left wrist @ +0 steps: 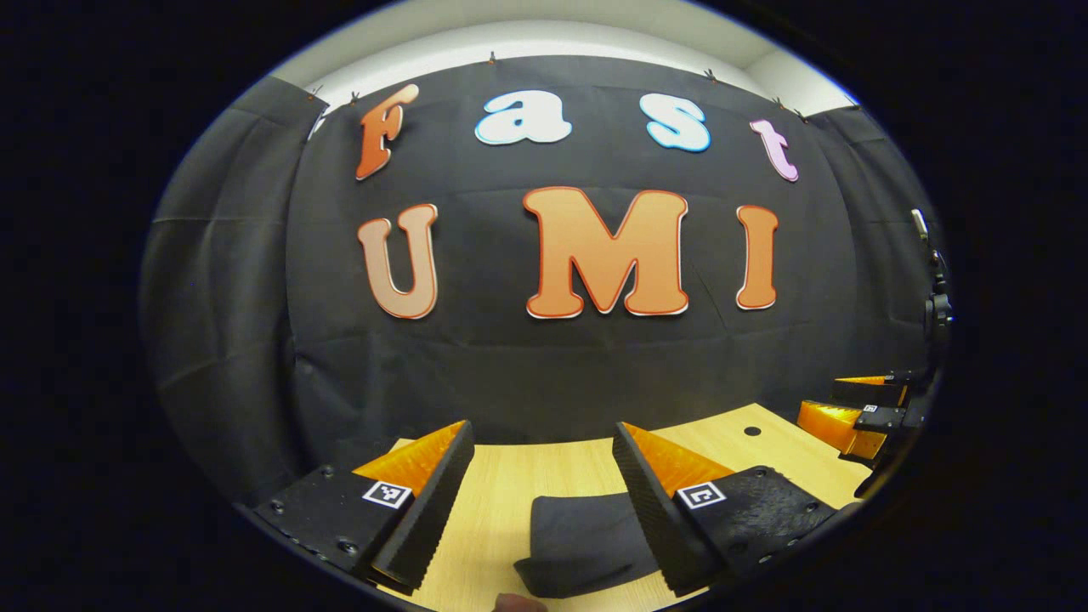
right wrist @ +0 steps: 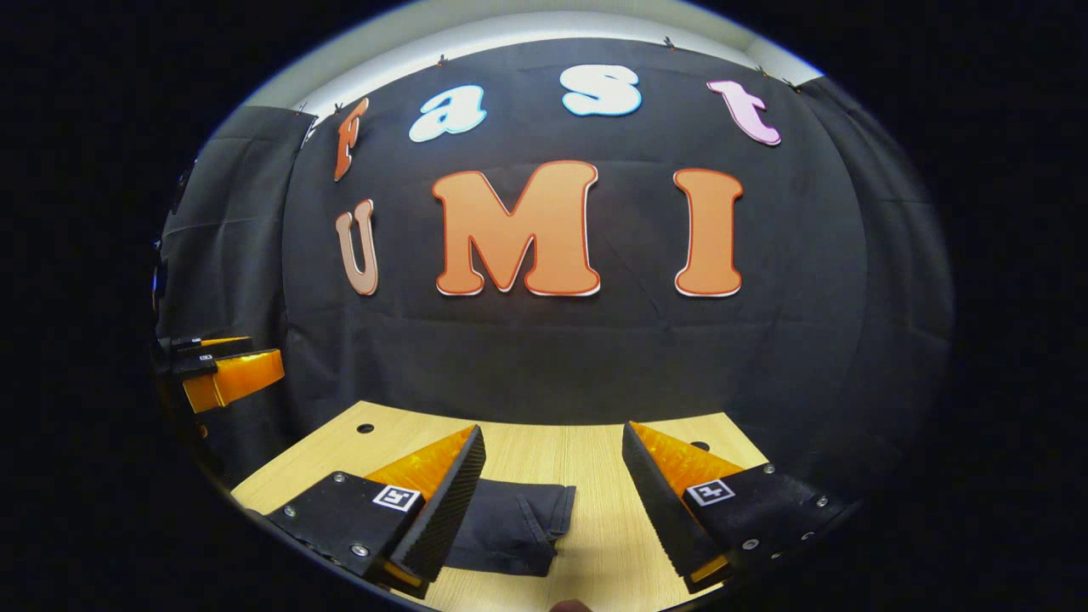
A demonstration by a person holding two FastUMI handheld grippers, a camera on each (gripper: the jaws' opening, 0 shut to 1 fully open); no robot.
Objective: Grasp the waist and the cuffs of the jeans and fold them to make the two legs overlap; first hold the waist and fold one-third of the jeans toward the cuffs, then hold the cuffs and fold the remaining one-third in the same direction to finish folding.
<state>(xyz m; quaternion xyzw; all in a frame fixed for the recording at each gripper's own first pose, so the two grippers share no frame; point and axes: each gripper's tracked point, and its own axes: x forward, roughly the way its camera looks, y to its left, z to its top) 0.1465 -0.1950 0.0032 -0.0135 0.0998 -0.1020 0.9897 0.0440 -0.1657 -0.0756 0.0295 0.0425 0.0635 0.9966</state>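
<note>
The jeans (left wrist: 582, 540) lie on the desk (left wrist: 510, 484) as a small, compact dark bundle, thick at its edges, which reads as several layers stacked. By that look the leg overlap and both one-third folds are judged done, or very nearly so; at most a little tidying is left.

In the left gripper view the left claw (left wrist: 544, 501) is held above the desk with its jaws spread wide and nothing between them; the bundle sits near, below and slightly right of the gap. In the right gripper view the right claw (right wrist: 552, 506) is likewise wide open and empty, with the jeans (right wrist: 510, 527) near and to the left of centre, partly behind its left finger. Each claw also shows at the edge of the other's view, raised off the desk.

No containers are in sight; the desk carries just the jeans.
</note>
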